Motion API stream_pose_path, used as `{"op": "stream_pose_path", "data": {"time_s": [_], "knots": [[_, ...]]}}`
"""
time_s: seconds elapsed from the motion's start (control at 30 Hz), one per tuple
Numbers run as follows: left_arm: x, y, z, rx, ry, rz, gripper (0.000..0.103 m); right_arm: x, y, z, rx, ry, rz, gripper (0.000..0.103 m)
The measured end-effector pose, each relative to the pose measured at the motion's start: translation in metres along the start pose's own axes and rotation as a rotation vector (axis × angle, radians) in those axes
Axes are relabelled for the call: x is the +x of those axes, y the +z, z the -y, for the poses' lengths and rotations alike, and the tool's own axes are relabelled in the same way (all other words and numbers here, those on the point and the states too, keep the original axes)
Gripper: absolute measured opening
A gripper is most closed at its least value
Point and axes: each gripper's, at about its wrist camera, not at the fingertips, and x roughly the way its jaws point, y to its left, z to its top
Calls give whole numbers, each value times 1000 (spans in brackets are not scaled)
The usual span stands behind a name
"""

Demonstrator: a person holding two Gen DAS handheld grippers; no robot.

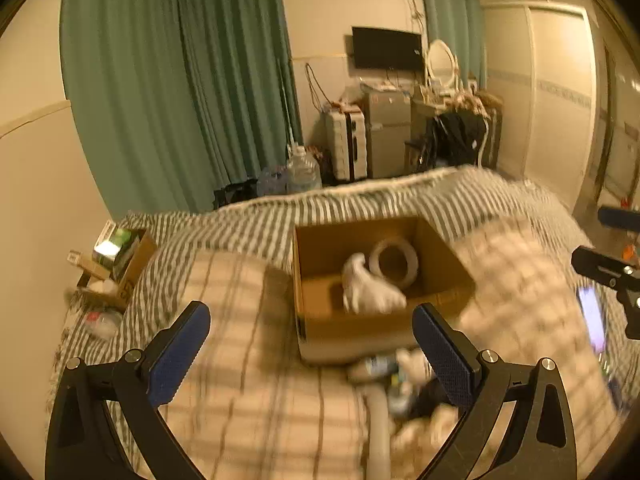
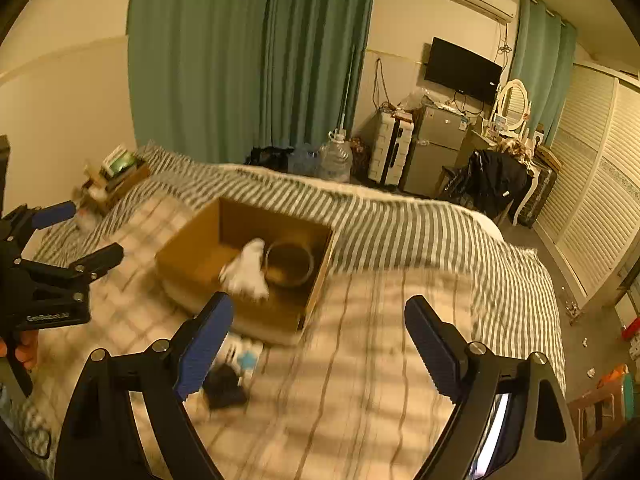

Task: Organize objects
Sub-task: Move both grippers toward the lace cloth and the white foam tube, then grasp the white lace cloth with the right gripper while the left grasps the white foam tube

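Over the checked blanket (image 2: 360, 380) on the bed, both grippers hang with jaws spread wide, holding nothing: the left gripper (image 1: 312, 354) just short of the cardboard box (image 1: 316, 280), the right gripper (image 2: 320, 344) beside it. The box holds a white cloth (image 1: 368, 288) against a tape roll (image 1: 394, 262). "GenRobot.AI" reads on the left gripper's body in the right view; small blurred items (image 2: 228, 380) lie just outside the box

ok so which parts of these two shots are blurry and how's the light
Left wrist view: warm dim yellow cast; the bed and the clutter by the box smear with motion, while the left gripper is sharp. Right wrist view: same cast; the box and white cloth are smeared, the far TV crisper; fisheye bends both edges.
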Motion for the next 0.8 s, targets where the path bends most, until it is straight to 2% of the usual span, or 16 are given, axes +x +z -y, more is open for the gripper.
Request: {"op": "stream_pose_path", "data": {"time_s": [0.17,0.27,0.33,0.37,0.43,0.53,0.67,0.7,0.73,0.77,0.8], "knots": [[-5,-52,13,14,-7,-57,103,-10,-48,-24,0,18,-35,88],[-2,-81,12,-27,-6,-101,103,1,-76,-38,44,103,-93,88],[4,-95,7,-46,-18,-134,103,19,-95,-52,62,184,-170,88],[6,-100,6,-43,-11,-142,103,28,-102,-60,56,194,-202,88],[10,-108,3,-40,18,-149,103,53,-114,-75,33,218,-280,88],[15,-114,-6,-77,5,-165,103,76,-122,-85,49,262,-344,88],[25,-122,-11,-92,32,-186,102,93,-121,-91,66,315,-376,86],[27,-123,-13,-99,38,-194,101,98,-120,-94,67,327,-381,83],[30,-124,-16,-112,27,-204,101,103,-120,-96,68,346,-390,69],[31,-124,-18,-122,9,-209,101,107,-120,-98,67,353,-398,48],[32,-125,-19,-127,2,-213,100,109,-123,-99,60,355,-409,38]]}}
